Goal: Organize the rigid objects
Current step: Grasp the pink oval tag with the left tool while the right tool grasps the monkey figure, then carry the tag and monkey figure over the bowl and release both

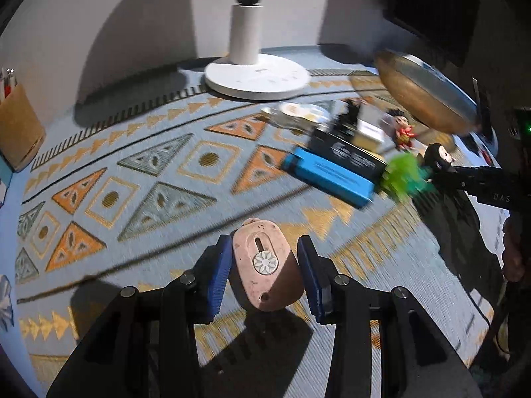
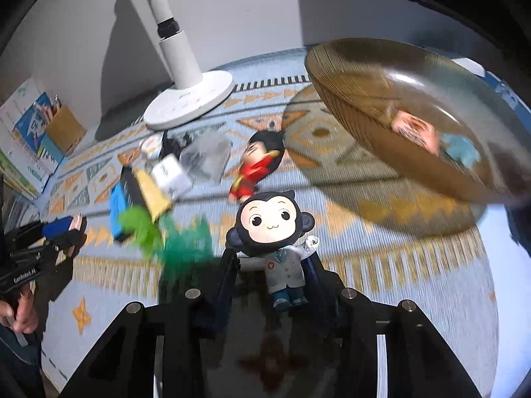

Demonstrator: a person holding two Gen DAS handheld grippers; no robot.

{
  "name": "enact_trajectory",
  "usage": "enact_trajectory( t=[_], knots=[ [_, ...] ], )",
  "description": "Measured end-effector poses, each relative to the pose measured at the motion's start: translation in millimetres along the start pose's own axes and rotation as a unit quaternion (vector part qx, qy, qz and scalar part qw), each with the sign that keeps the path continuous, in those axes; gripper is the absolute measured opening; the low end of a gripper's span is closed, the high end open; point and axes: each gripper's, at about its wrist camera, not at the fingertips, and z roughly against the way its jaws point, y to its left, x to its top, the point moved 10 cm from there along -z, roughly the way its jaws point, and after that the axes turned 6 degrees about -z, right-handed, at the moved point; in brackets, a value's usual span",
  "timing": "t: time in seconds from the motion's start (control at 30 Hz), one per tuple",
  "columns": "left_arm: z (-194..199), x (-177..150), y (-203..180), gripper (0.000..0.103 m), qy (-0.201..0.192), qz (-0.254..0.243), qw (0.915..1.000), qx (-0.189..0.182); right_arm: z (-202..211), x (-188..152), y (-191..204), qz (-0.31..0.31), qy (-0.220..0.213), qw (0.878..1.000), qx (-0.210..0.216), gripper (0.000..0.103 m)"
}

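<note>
Patterned blue-and-orange cloth covers the worktop (image 1: 139,179). At lower centre a pink oval case (image 1: 262,265) is clamped by the left hand-held gripper (image 1: 264,272); a big-headed monkey figurine (image 2: 275,232) is pinched by the right hand-held gripper (image 2: 272,275). Boxes (image 1: 332,169) and a glossy brown bowl (image 2: 415,126) are seen beyond.

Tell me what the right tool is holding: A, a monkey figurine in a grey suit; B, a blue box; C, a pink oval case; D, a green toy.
A: in the right wrist view the right tool grips the monkey figurine on both sides of its grey suit.
</note>
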Motion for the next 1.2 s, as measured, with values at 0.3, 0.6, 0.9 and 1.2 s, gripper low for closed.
enact_trajectory(
  t=[0.3, 0.6, 0.9, 1.2],
  knots=[
    [12.7, -23.1, -37.3, 0.038, 0.005, -0.055, 0.9983, -0.019, 24.4, -38.4, 8.0, 0.019, 0.007, 1.000, 0.001, 0.040],
    [22.7, -43.4, -33.2, 0.049, 0.010, -0.025, 0.9995, -0.014, 24.2, -46.8, 8.5, -0.005, 0.010, 1.000, 0.020, 0.070],
    [15.4, -34.4, -37.4, 0.033, 0.014, 0.003, 0.9996, 0.026, 10.1, -31.0, 21.2, 0.018, -0.012, 0.999, -0.025, 0.046],
    [48.9, -3.2, -65.0, 0.032, -0.046, -0.008, 0.9988, 0.013, 29.2, -33.4, 49.4, 0.034, -0.024, 0.999, 0.029, 0.044]
  ],
)
